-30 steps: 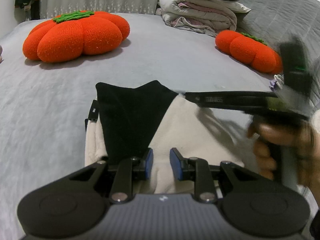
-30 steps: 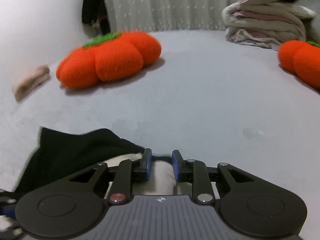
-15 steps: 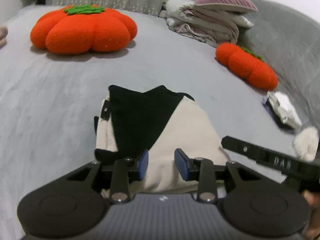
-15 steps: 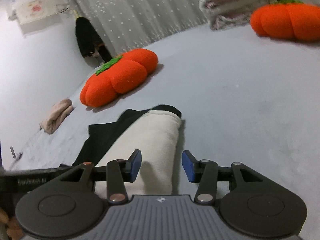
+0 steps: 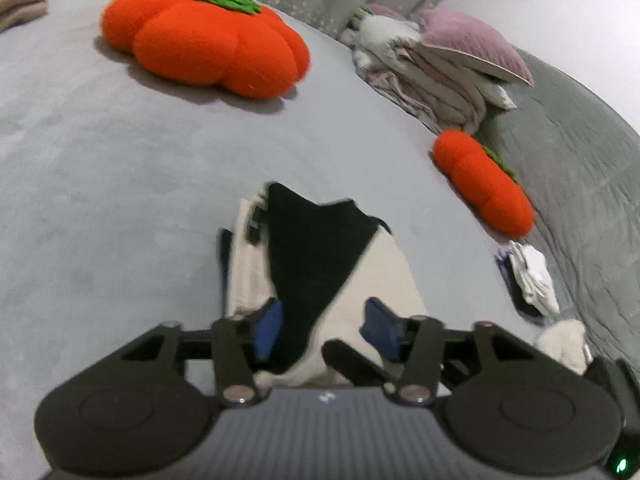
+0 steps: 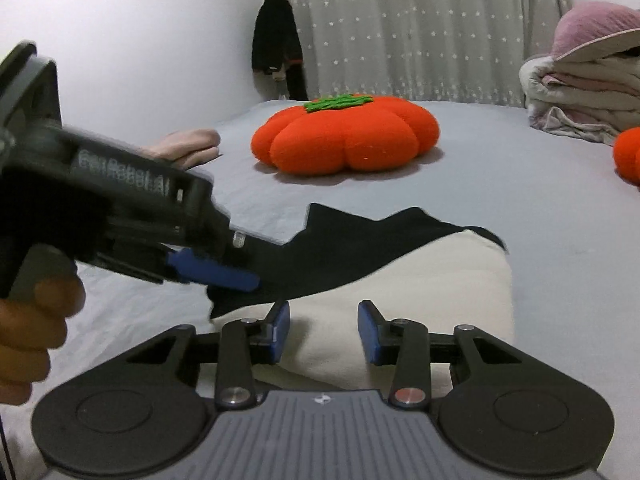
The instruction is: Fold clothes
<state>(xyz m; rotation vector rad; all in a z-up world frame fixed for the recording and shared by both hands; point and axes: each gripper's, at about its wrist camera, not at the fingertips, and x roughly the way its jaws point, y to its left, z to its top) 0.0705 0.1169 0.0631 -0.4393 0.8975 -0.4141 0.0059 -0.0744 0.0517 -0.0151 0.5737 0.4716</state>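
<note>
Folded garment (image 5: 320, 264) lying on grey bed (image 5: 120, 184).
Left gripper (image 5: 322, 330) and right gripper (image 6: 323, 330) both spread apart, empty, poised over its near edge; pumpkin cushion (image 6: 346, 140) well beyond.

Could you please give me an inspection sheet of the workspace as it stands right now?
Surface: grey bed cover, mostly smooth.
Job's things: one black and cream garment, folded into a compact bundle, lying flat.
Clutter: large pumpkin cushion, small pumpkin cushion, stacked bedding, pink cloth, small white items.
Grippers: left gripper open over the garment's near edge; right gripper open over its cream part. Neither grips it.
Cables: nothing seen.
Surroundings: starred curtain, dark clothing hanging by the wall.
</note>
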